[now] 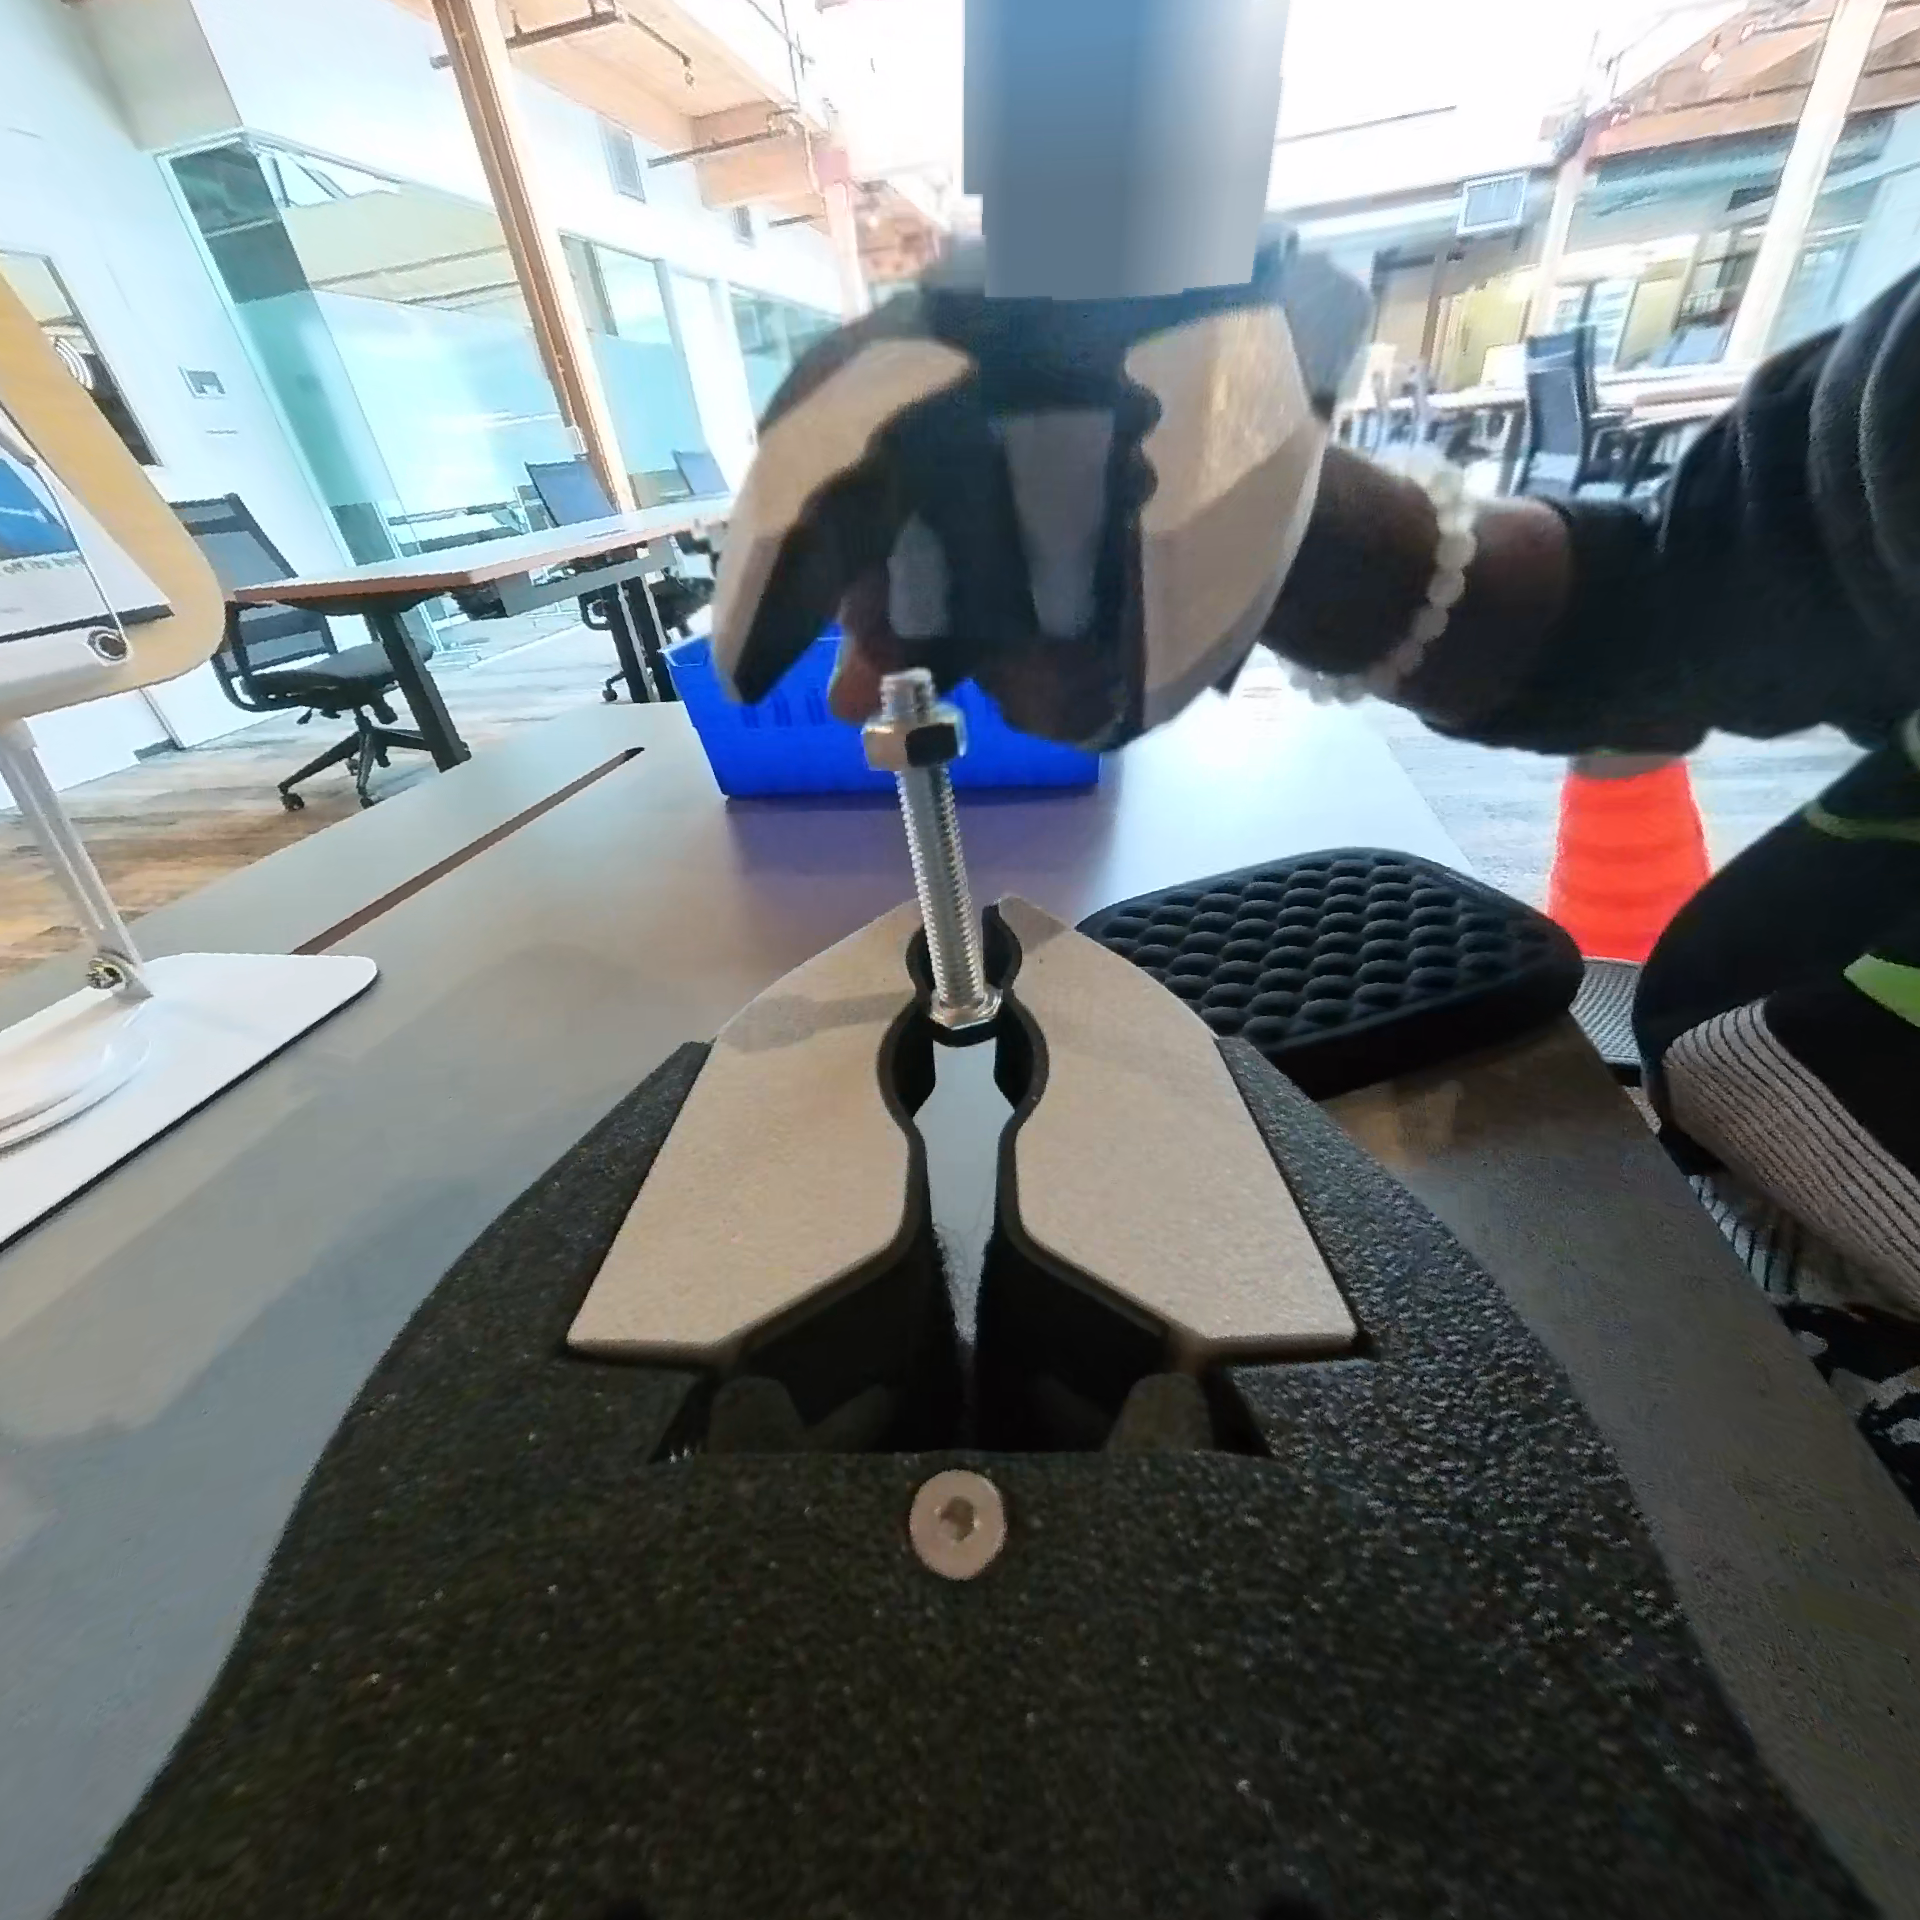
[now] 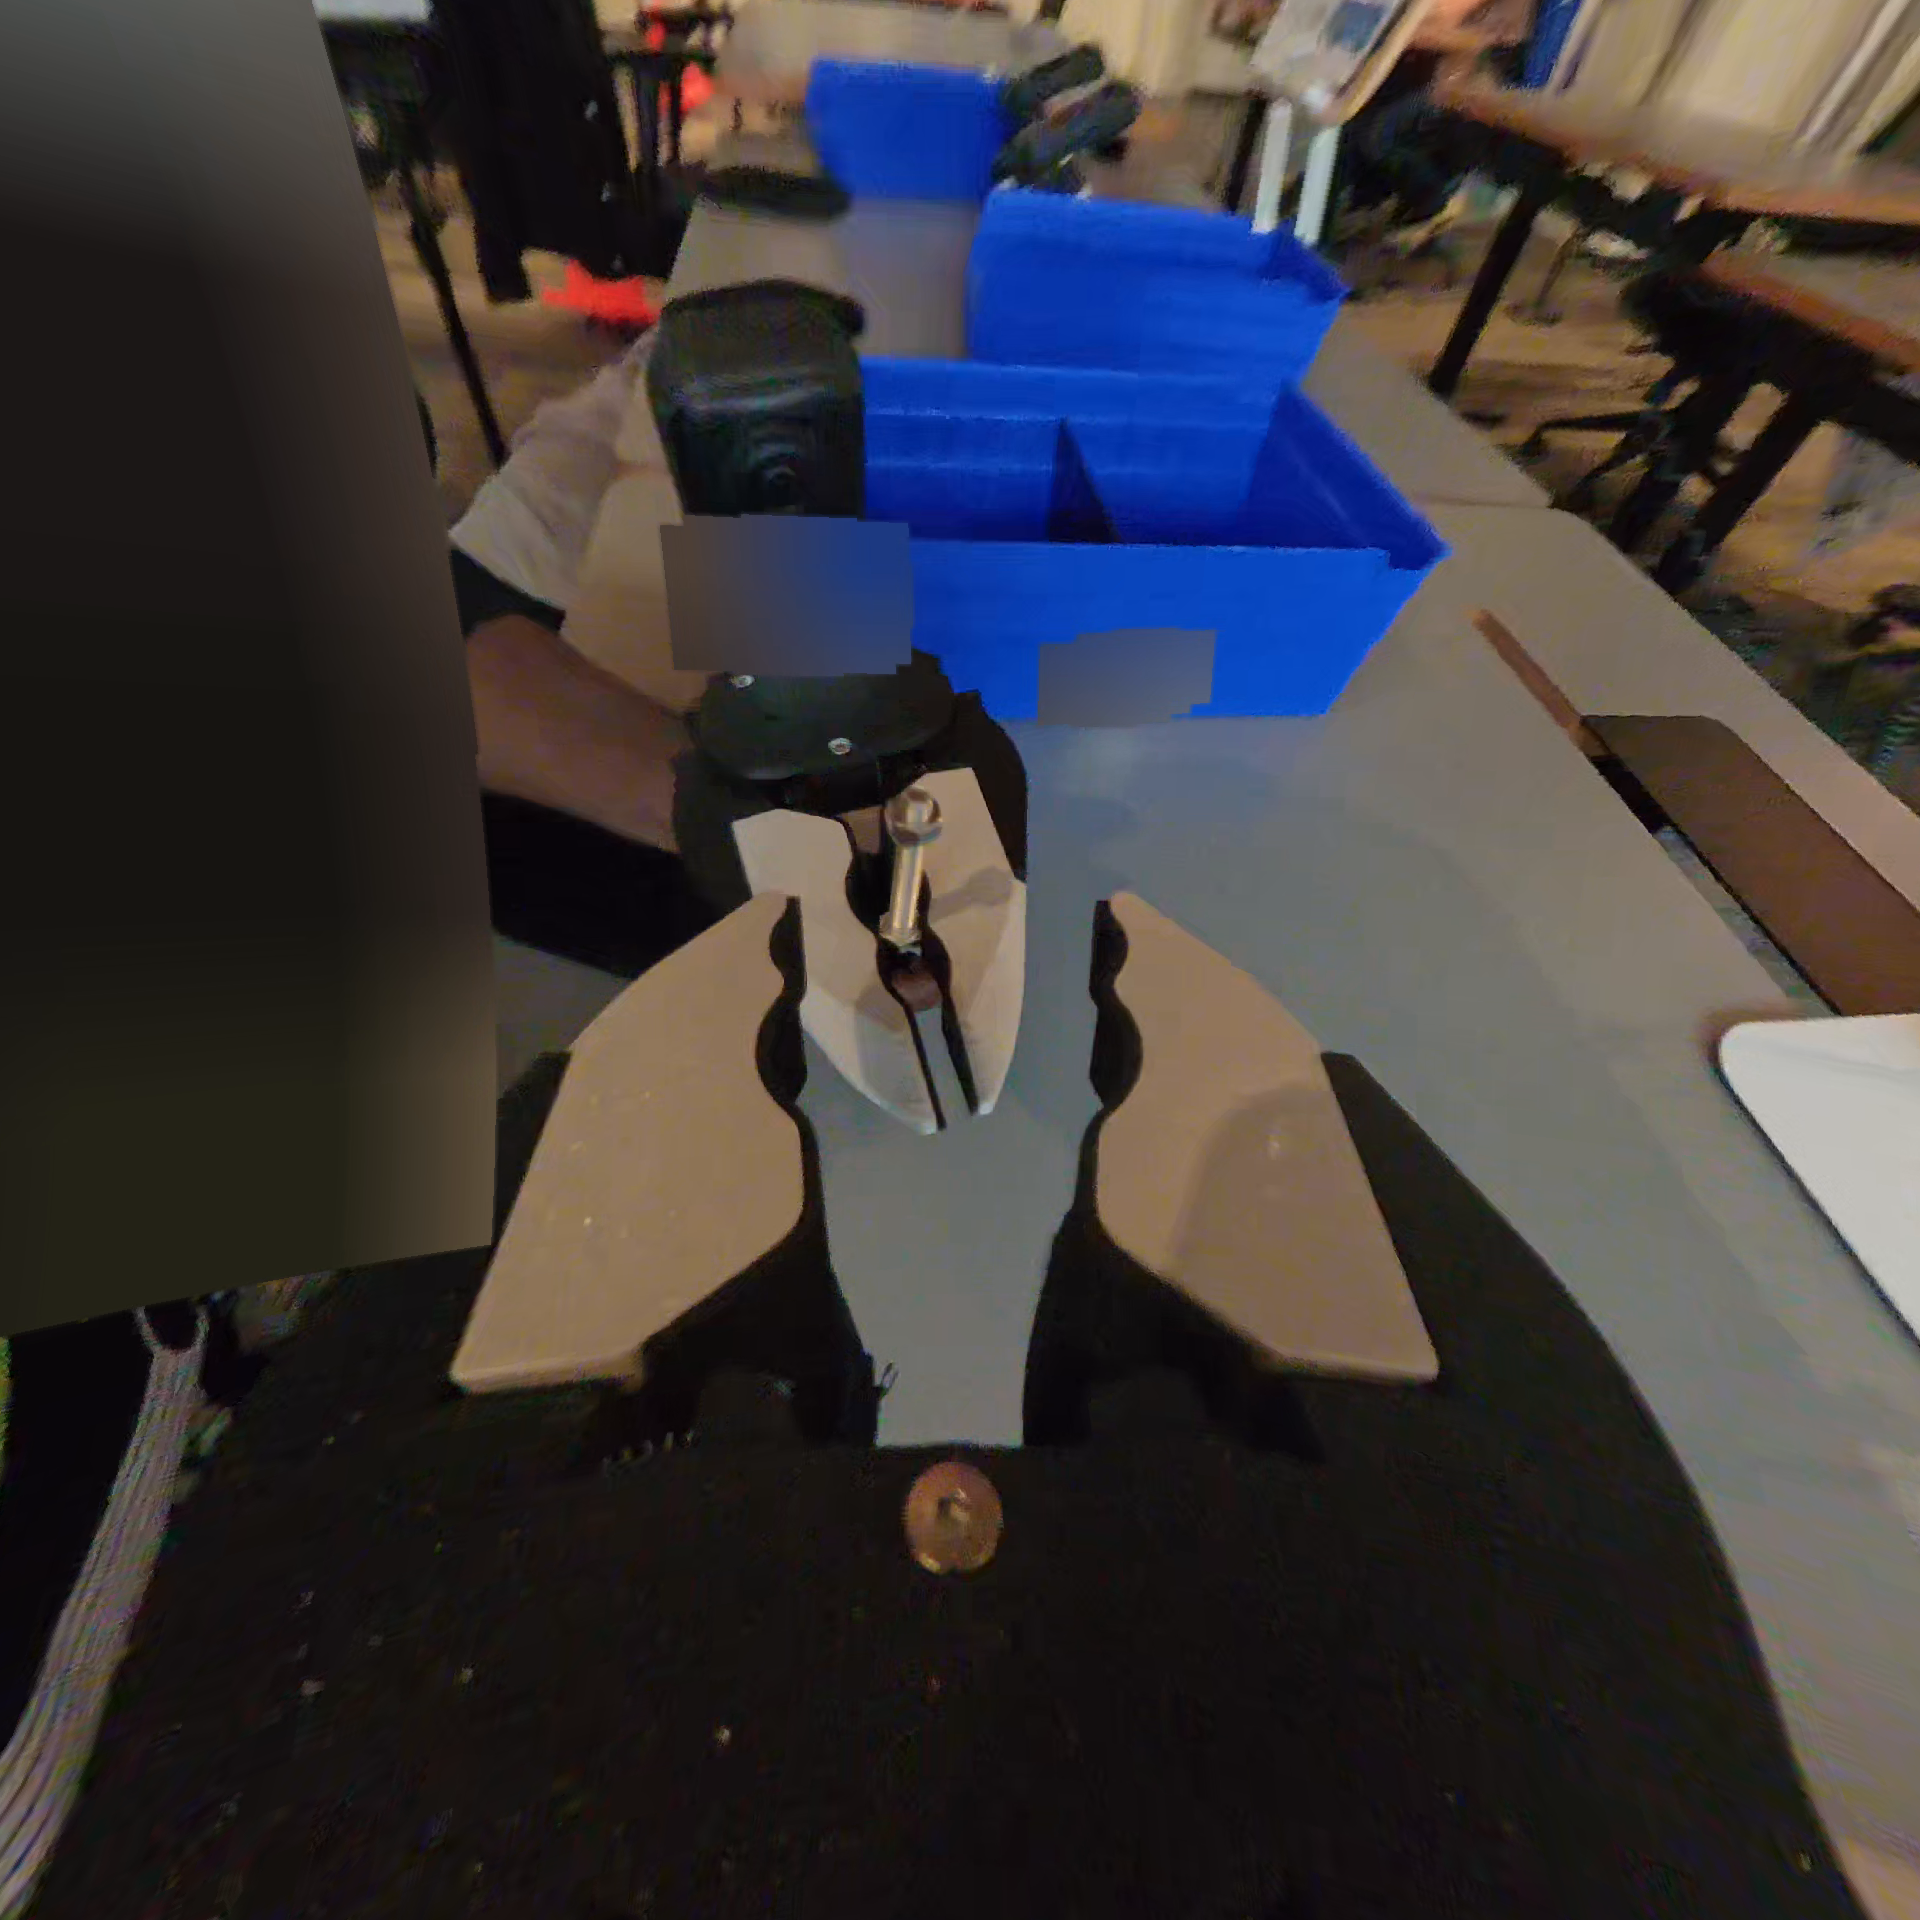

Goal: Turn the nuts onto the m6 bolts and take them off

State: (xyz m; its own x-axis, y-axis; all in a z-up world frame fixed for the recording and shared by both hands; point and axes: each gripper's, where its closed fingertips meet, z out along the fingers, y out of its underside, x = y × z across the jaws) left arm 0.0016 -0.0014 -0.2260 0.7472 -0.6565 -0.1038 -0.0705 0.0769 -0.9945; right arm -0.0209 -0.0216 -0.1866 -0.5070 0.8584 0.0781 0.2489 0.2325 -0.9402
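Right gripper wide open over grey table, left gripper clamping bolt, blue bin behind

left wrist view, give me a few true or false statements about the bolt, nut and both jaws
1. The left gripper has its jaws shut on the silver threaded steel bolt near its head. True.
2. The silver hex nut sits down against the bolt head. False: it sits near the bolt's free top end.
3. The right gripper has its jaws clamped on the nut. False: its jaws stand wide apart, holding nothing.
4. A blue plastic bin stands on the grey table behind the bolt. True.
5. The bolt lies flat on the table. False: it stands nearly upright in the jaws.
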